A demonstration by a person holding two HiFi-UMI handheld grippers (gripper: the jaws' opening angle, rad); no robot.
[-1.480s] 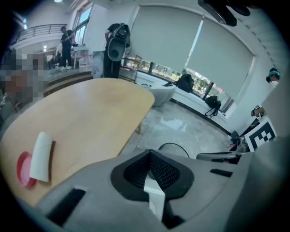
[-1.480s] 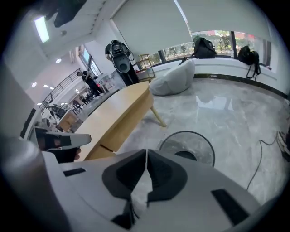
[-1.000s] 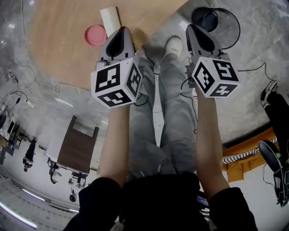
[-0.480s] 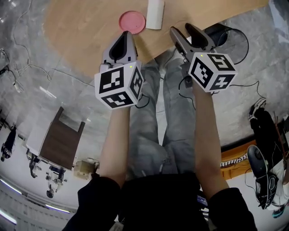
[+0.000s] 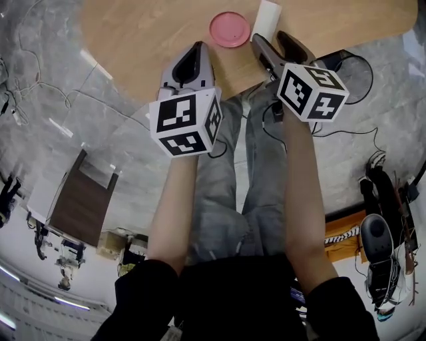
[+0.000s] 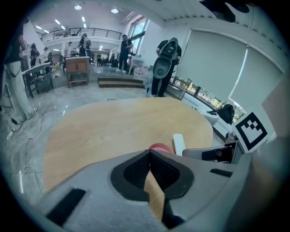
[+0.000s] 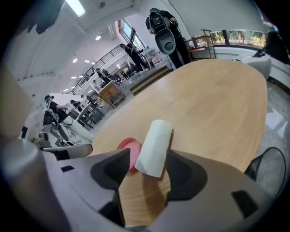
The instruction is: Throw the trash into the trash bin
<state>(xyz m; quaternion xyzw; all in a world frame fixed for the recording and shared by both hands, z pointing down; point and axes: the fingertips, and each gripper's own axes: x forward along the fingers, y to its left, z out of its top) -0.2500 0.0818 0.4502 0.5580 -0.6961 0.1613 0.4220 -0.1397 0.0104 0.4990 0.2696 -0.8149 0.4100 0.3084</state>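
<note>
A white paper roll (image 5: 268,18) lies on the round wooden table (image 5: 146,33) beside a pink lid (image 5: 229,28). My right gripper (image 5: 269,38) hangs over the table's near edge with its jaws opening. In the right gripper view, the roll (image 7: 154,147) lies just ahead in line with the gap and the pads do not touch it. My left gripper (image 5: 198,46) is shut and empty, just left of the lid (image 6: 159,147). A black wire trash bin (image 5: 365,66) stands on the floor to the right, under the table's edge.
Black cables trail over the grey marble floor (image 5: 100,113). The person's legs (image 5: 229,166) stand between the arms. A chair with bags (image 5: 379,246) is at the lower right. People and desks (image 6: 81,54) stand well beyond the table.
Both grippers have swung from above the bin and floor toward the table. The right gripper's jaws, shut before, now stand apart near the roll. The left gripper stays shut.
</note>
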